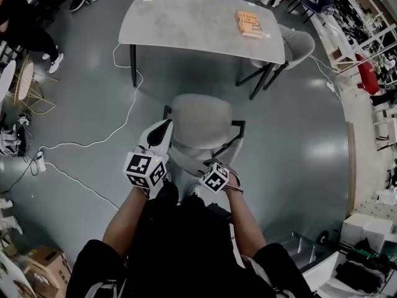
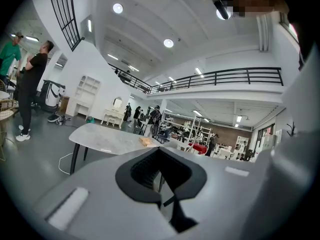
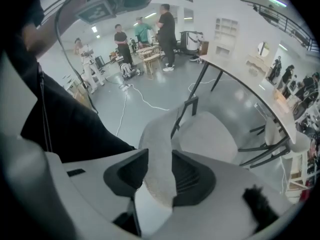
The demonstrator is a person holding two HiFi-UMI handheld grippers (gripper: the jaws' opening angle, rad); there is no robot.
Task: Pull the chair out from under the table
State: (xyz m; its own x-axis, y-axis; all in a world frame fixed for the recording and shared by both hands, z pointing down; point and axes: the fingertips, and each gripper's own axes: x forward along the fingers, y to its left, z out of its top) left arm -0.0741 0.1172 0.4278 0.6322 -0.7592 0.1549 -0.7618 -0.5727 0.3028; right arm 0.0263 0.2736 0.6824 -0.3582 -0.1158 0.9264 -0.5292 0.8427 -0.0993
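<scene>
Grey polished floor (image 1: 93, 92) reflects the hall's lights, and a white cable (image 1: 118, 120) snakes across it at 9 o'clock. The left gripper (image 1: 164, 128) lies at the chair's left edge, jaws together on nothing. The pale marbled tabletop (image 1: 186, 20), rounded at the corners on black legs, stands at 12 o'clock. The chair (image 1: 201, 120), nubby grey fabric on a black frame, sits clear of it at its 6 o'clock. The right gripper (image 3: 159, 156) has its jaws clamped on the curved backrest (image 3: 159, 134). An orange book (image 1: 249, 24) lies at 1 o'clock, beside a second chair (image 1: 301, 45).
</scene>
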